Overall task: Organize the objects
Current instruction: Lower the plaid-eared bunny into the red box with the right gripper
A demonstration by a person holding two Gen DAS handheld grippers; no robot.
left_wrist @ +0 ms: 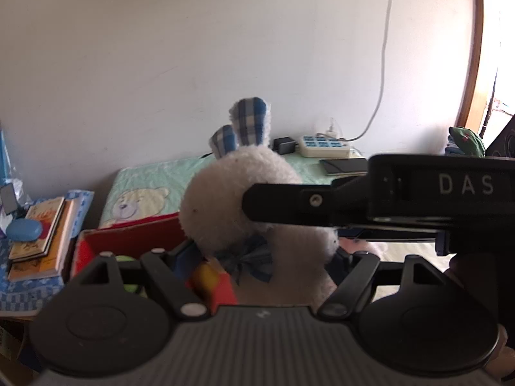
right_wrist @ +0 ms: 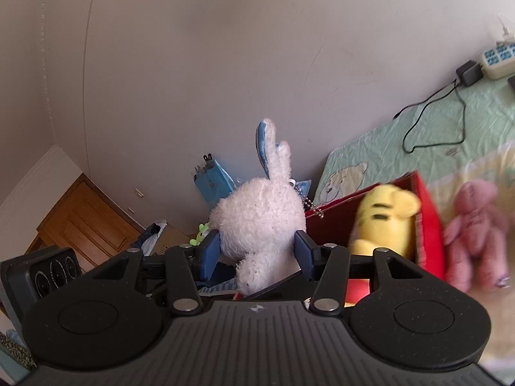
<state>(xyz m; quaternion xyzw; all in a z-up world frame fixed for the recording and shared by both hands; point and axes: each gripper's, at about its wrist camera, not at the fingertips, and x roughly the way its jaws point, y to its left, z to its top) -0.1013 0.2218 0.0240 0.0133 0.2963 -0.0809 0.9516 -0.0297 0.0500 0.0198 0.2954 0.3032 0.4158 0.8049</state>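
A white plush rabbit (right_wrist: 260, 215) with blue checked ears sits between the blue pads of my right gripper (right_wrist: 257, 254), which is shut on it. The same rabbit (left_wrist: 231, 193) fills the middle of the left wrist view, with the right gripper's black finger (left_wrist: 289, 206) reaching across it from the right. My left gripper (left_wrist: 267, 263) is around the rabbit's lower body; its fingertips are hidden behind the plush. A red box (right_wrist: 431, 225) holds a yellow plush (right_wrist: 383, 222). A pink plush bear (right_wrist: 473, 225) lies right of the box.
A stack of books (left_wrist: 42, 234) with a blue case lies at left. A power strip (left_wrist: 325, 144), a charger and a phone (left_wrist: 344, 165) rest on the green bear-print bedding (left_wrist: 145, 186) by the wall. A wooden door (right_wrist: 87, 222) is at lower left.
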